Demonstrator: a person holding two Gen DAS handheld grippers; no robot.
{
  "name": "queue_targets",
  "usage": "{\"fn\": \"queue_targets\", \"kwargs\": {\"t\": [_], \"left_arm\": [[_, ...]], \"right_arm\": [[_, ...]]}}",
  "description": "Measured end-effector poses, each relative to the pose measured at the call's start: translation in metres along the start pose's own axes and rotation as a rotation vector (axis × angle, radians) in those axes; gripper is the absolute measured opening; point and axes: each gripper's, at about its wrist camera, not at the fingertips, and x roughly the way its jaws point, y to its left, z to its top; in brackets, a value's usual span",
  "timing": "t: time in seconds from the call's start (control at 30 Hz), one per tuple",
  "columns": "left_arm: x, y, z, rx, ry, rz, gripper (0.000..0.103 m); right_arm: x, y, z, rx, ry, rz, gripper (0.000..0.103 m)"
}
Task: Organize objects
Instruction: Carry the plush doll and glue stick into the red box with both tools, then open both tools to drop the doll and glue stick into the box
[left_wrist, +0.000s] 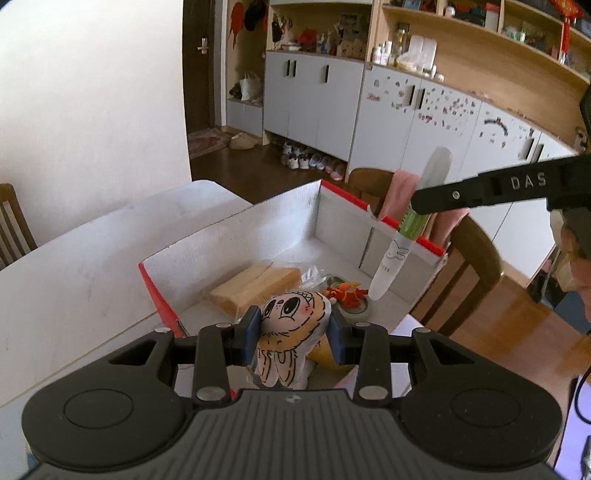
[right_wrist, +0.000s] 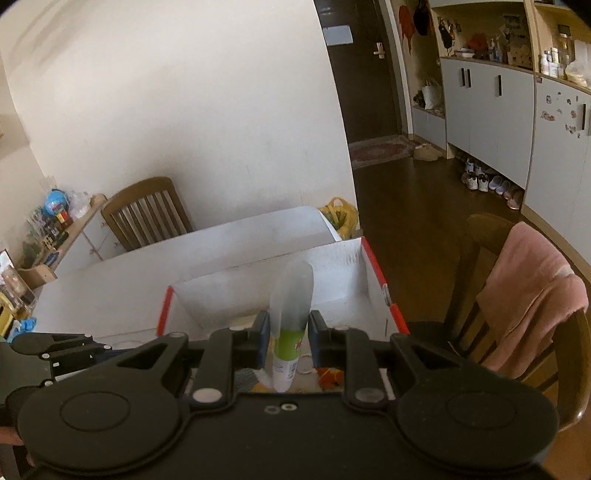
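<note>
My left gripper (left_wrist: 294, 332) is shut on a soft white packet printed with a cartoon rabbit face (left_wrist: 291, 317), held above the near end of an open white cardboard box with red edges (left_wrist: 236, 236). My right gripper (right_wrist: 287, 334) is shut on a white and green tube with a frosted cap (right_wrist: 290, 314), cap pointing away from me. In the left wrist view that tube (left_wrist: 406, 236) hangs over the box's right wall, pinched by the right gripper's black finger (left_wrist: 461, 195). Inside the box lie a tan wrapped block (left_wrist: 255, 286) and an orange item on a round lid (left_wrist: 347, 295).
The box stands on a white table (left_wrist: 85, 273). A wooden chair draped with a pink towel (right_wrist: 532, 295) stands at the table's right; another chair (right_wrist: 147, 214) is by the wall. A person's head (left_wrist: 572, 254) shows at the right edge. Grey cabinets and shoes line the far wall.
</note>
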Motion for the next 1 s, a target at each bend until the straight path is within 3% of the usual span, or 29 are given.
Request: {"fn": "queue_targets", "kwargs": {"t": [0.7, 1.0], "left_arm": [[0.084, -0.006, 0.006, 0.027, 0.177, 0.027, 0.036], [0.106, -0.009, 0.009, 0.044, 0.237, 0.019, 0.036]], "right_arm": [[0.100, -0.001, 0.001, -0.117, 0.211, -0.020, 0.021], [0.146, -0.004, 0.011, -0.091, 0.274, -0.053, 0.022]]}}
